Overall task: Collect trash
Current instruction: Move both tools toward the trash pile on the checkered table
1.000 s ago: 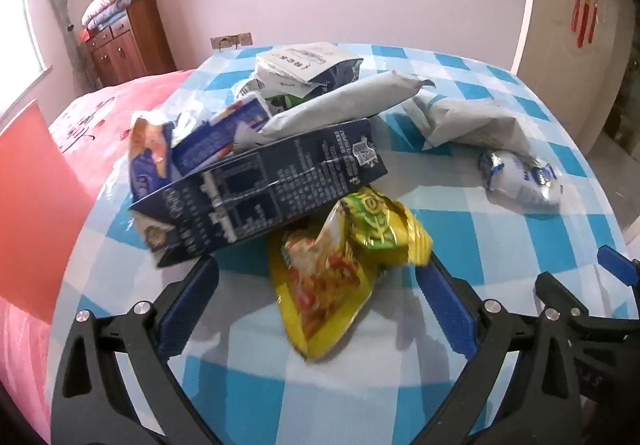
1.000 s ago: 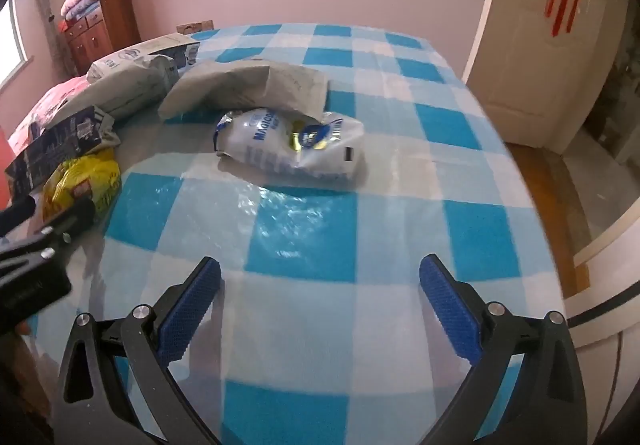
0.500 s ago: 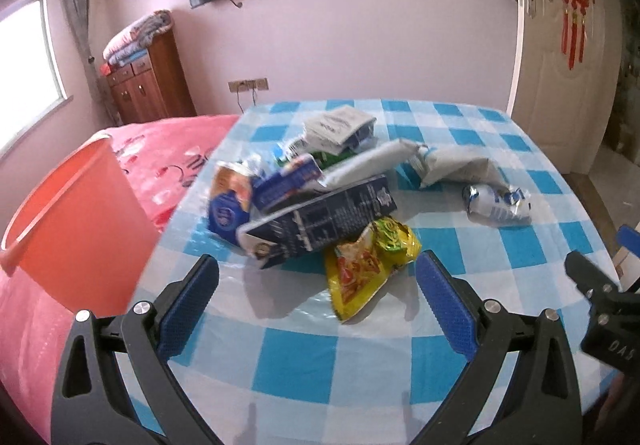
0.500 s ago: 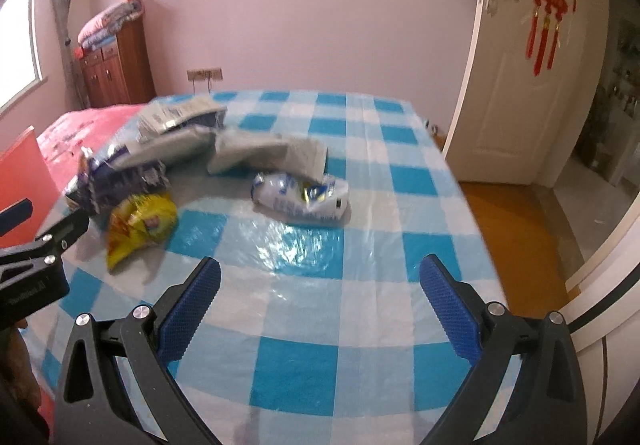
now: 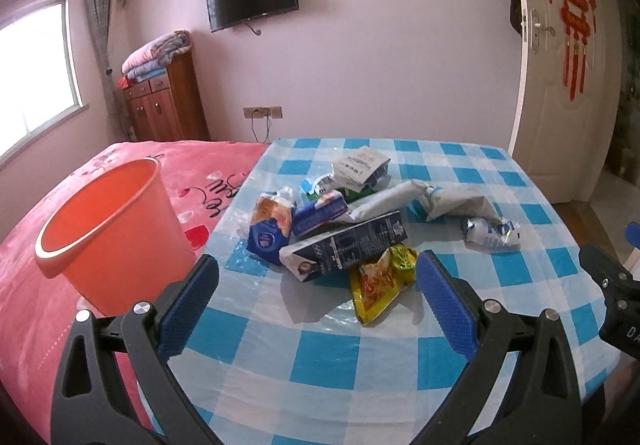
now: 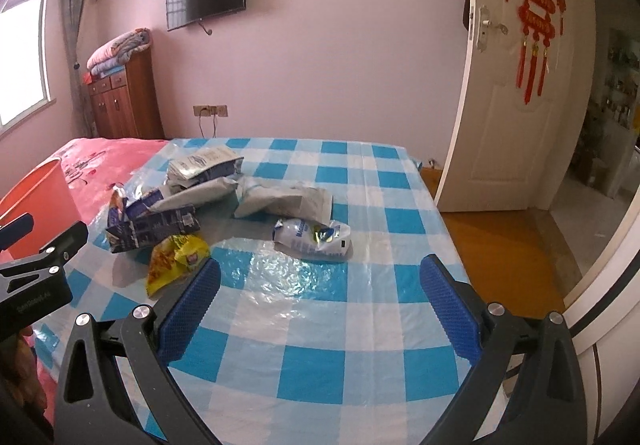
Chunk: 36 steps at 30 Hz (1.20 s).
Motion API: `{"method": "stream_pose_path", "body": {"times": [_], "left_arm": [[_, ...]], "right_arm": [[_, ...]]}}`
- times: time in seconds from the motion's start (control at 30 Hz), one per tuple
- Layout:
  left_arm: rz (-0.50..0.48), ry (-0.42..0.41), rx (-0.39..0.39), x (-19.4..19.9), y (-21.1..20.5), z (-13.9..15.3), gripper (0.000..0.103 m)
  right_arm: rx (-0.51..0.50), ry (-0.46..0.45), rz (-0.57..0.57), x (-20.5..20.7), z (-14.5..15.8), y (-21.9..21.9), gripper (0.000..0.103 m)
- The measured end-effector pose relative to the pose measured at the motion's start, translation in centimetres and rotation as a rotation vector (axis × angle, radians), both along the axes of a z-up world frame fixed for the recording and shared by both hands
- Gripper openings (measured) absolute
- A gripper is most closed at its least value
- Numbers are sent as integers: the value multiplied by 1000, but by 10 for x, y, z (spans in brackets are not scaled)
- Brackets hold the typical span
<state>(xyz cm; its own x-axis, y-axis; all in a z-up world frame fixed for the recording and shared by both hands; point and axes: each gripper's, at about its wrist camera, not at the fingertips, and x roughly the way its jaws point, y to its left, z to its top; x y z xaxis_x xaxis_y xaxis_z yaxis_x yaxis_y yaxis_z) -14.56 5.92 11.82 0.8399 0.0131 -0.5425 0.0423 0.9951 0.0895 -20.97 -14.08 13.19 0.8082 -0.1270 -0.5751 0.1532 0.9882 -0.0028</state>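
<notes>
My left gripper [image 5: 318,303] and right gripper [image 6: 320,305] both hang spread wide and empty above the near edge of the checked tablecloth [image 5: 360,357]. Ahead of my left fingers lies the trash pile: a yellow snack bag [image 5: 378,279] under a dark carton [image 5: 346,251], grey pouches behind. A white-blue packet [image 6: 314,239] lies apart, ahead of my right fingers. The orange bin [image 5: 112,237] stands left, on the pink bed [image 5: 200,173]. Since a second ago I have pulled back and up; the pile looks farther off.
</notes>
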Motion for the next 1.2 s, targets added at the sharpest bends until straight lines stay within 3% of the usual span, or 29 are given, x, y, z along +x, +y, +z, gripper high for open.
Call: {"method": "stream_pose_path", "body": {"times": [0.43,1.2], "left_arm": [[9,-44,-6,-14,9,12,99],[-10,-50,5,-22,1,14,99]], "right_arm": [[-8,-67,-2,-19,22,9,99],[-37,-92,29,-28,28,20,98]]}}
